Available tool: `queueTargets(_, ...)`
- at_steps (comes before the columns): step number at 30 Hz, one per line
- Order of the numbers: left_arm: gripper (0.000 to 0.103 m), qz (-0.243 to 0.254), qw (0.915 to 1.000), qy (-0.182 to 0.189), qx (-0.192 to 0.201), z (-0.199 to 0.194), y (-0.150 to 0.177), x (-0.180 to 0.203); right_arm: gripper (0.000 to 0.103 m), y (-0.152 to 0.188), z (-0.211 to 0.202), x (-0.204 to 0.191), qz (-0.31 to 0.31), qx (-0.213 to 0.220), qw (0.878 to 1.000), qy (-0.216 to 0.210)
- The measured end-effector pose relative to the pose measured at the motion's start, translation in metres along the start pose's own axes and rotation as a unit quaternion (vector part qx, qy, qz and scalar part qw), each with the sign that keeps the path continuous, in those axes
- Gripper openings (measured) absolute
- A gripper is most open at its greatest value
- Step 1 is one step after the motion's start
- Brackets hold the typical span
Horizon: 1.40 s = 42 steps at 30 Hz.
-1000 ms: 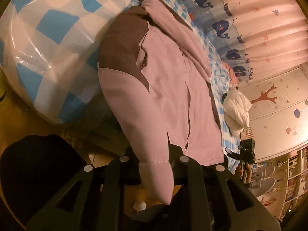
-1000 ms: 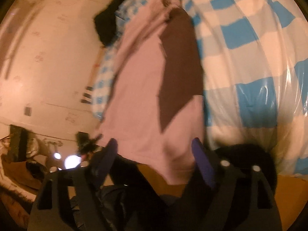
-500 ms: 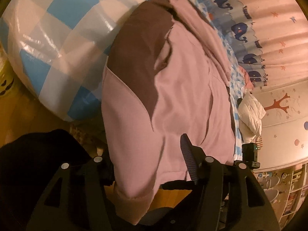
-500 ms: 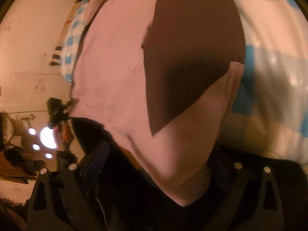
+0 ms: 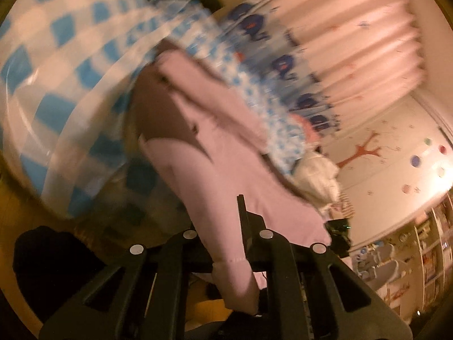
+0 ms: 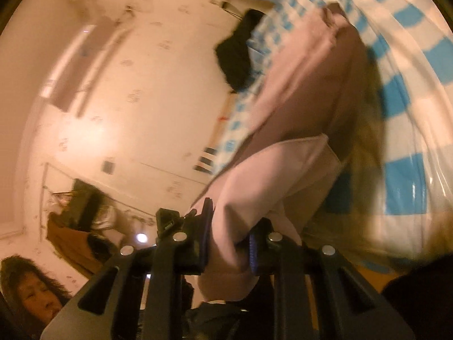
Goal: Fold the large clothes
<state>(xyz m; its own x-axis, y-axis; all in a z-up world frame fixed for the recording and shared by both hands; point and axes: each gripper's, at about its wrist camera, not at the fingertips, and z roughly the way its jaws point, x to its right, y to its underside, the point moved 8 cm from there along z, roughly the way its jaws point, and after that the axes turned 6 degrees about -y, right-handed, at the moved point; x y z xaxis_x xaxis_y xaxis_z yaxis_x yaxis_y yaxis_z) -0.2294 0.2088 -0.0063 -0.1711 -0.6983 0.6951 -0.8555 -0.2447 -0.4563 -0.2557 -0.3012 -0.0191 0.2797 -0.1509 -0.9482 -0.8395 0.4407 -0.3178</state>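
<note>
A large pink garment [image 5: 215,170] with a brown panel [image 5: 161,119] lies lengthwise on a bed with a blue-and-white checked cover [image 5: 56,85]. Its near end hangs over the bed's edge. My left gripper [image 5: 223,226] is shut on one part of that near hem, and the cloth runs down between its fingers. In the right wrist view the same pink garment [image 6: 283,164] rises away over the checked cover [image 6: 402,181]. The jaws of my right gripper [image 6: 230,221] are closing, with a thick fold of the hem pressed between the blue pads. Both views are blurred.
A pink curtain with blue whales [image 5: 354,42] hangs behind the bed. A white bundle [image 5: 317,175] lies at the bed's far side, a dark garment [image 6: 235,56] at its far end. A camera stand [image 5: 339,232] and shelves [image 5: 424,255] stand nearby. A person [image 6: 28,283] is low left.
Half a second ago both grippers stood open around the hanging hem. Now both are closed on it, and both have risen and tilted up, lifting the garment's near end.
</note>
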Motion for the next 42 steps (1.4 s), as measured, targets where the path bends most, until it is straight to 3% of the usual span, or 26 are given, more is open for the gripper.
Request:
queueTargets(5, 0.010, 0.018, 0.9992, 0.026, 0.024, -0.048, 0.010, 0.027, 0.022, 0.019, -0.033, -0.029, -0.008, 0.032, 0.998, -0.057)
queueTargets(8, 0.010, -0.006, 0.9995, 0.024, 0.022, -0.059, 0.027, 0.006, 0.022, 0.039, -0.041, -0.023, 0.009, 0.051, 0.995, -0.082)
queueTargets(13, 0.010, -0.063, 0.9976, 0.029, 0.007, -0.041, 0.039, -0.031, 0.022, 0.051, -0.026, -0.002, 0.035, 0.061, 0.990, -0.121)
queueTargets(22, 0.010, -0.021, 0.9969, 0.053, 0.055, -0.051, -0.011, 0.011, 0.022, 0.000, -0.015, -0.031, -0.021, 0.087, 0.981, -0.171)
queueTargets(35, 0.010, -0.021, 0.9920, 0.088, 0.088, -0.018, -0.096, 0.029, 0.022, -0.078, 0.020, -0.046, -0.048, 0.090, 0.978, -0.182)
queueTargets(42, 0.010, -0.013, 0.9877, 0.100, 0.119, 0.012, -0.184, 0.048, 0.022, -0.176, 0.057, -0.050, -0.059, 0.109, 0.977, -0.175)
